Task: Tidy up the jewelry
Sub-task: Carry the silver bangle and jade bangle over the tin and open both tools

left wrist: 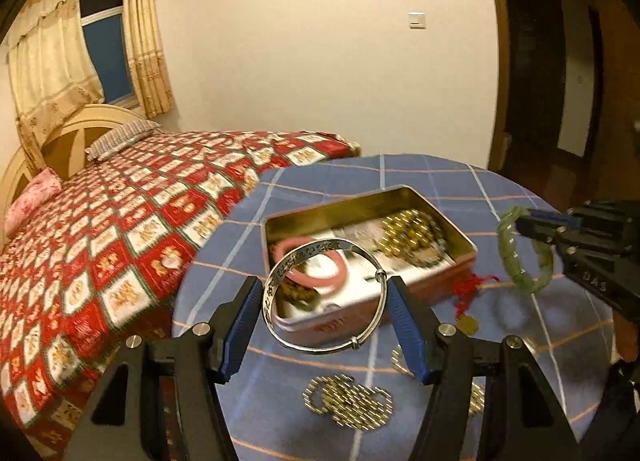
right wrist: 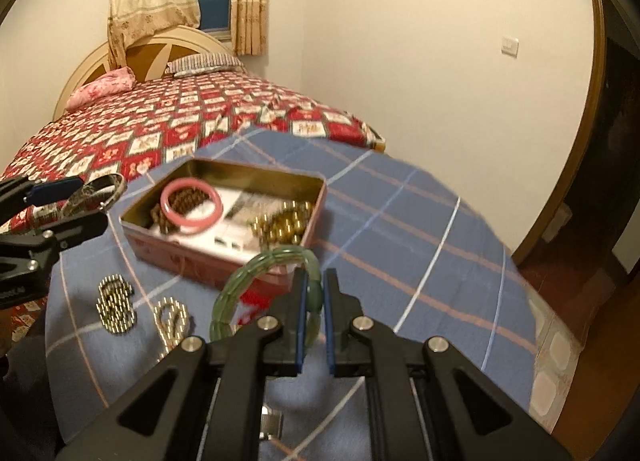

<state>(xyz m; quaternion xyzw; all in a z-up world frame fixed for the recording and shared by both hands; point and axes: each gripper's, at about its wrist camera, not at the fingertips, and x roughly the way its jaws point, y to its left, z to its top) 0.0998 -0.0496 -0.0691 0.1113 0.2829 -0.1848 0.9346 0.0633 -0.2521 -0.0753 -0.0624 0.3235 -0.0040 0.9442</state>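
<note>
Above the open tin [left wrist: 466, 245], we carry 2 stiff, slippery bangles: left gripper [left wrist: 324, 301] spread around the silver bangle [left wrist: 276, 281], right gripper [right wrist: 314, 293] pinching the fragile green bangle's [right wrist: 236, 285] rim.

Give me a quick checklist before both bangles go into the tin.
1. Silver bangle held across the left gripper jaws: ok.
2. Green bangle pinched in the right gripper: ok.
3. Tin open, lid off: ok.
4. Free space in the tin beside the pink bangle and gold beads: ok, middle looks free.
5. Both bangles clear of the tin rim: ok, lifted.
6. Gold pieces left on the cloth: not ok, still out.
</note>
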